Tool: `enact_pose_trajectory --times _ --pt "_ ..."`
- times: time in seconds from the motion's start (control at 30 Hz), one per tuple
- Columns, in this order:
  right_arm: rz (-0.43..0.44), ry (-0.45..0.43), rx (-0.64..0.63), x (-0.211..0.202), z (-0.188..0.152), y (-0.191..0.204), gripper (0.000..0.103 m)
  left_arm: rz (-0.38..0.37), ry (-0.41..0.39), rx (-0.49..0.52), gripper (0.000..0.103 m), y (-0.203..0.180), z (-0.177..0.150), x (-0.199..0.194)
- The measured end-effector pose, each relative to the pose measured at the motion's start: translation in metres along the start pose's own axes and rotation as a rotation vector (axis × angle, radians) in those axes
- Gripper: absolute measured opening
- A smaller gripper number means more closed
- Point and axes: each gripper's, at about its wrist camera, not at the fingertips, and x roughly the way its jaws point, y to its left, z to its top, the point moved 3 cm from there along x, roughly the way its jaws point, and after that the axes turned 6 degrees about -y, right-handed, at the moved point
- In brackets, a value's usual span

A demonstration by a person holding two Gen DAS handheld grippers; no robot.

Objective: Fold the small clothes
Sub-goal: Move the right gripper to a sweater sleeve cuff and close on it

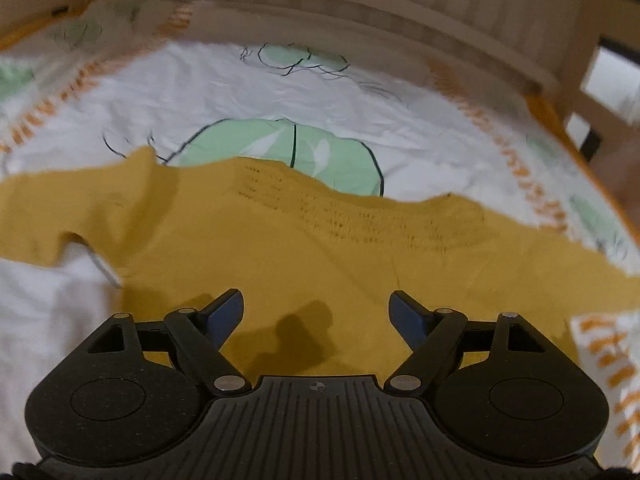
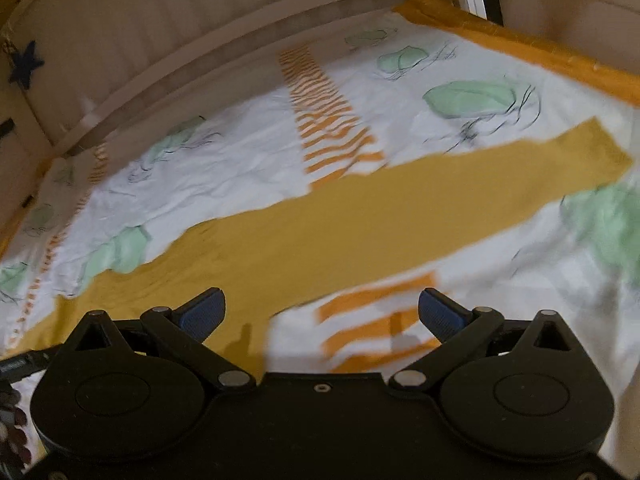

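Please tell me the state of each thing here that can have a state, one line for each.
Mustard sweater: spread flat on the sheet, sleeve stretched out, not yet folded.
Printed sheet: spread out, lightly wrinkled.
Left gripper: open, empty.
Right gripper: open, empty.

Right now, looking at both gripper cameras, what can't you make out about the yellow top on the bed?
- Mustard top, left wrist view: its lower part is hidden behind the left gripper; the far right side runs off the frame.
- Same top, right wrist view: motion blur smears its edges, and the right gripper covers the near part.
- Printed sheet: the pattern details are blurred.
- Whether any fold has been made: cannot tell.
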Motion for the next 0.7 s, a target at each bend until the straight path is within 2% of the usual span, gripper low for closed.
enact_pose_trajectory --times 0.07,0.2,0.33,0.43,0.53,0.67,0.7 --pt "-0.043 -0.003 -0.014 0.004 0.015 -0.019 0.103 0.031 -0.008 -0.007 0.079 0.002 0.000 0.008" --pt "-0.149 -0.019 -0.026 0.015 0.040 -0.057 0.102 0.097 -0.035 0.044 0.079 0.000 -0.004 0.024" --pt "-0.264 -0.066 -0.070 0.021 0.066 -0.096 0.102 0.126 -0.014 0.070 0.079 0.000 -0.017 0.039" --pt "-0.312 -0.067 -0.057 0.028 0.081 -0.125 0.102 0.155 -0.070 0.144 0.083 -0.006 -0.027 0.040" --pt "-0.359 -0.075 -0.035 0.031 0.095 -0.154 0.101 0.177 -0.095 0.177 0.086 -0.009 -0.033 0.039" --pt "-0.430 -0.084 0.006 0.036 0.104 -0.190 0.087 0.193 -0.097 0.183 0.092 -0.010 -0.035 0.043" --pt "-0.437 -0.084 0.026 0.038 0.105 -0.199 0.086 0.195 -0.097 0.181 0.092 -0.009 -0.035 0.043"
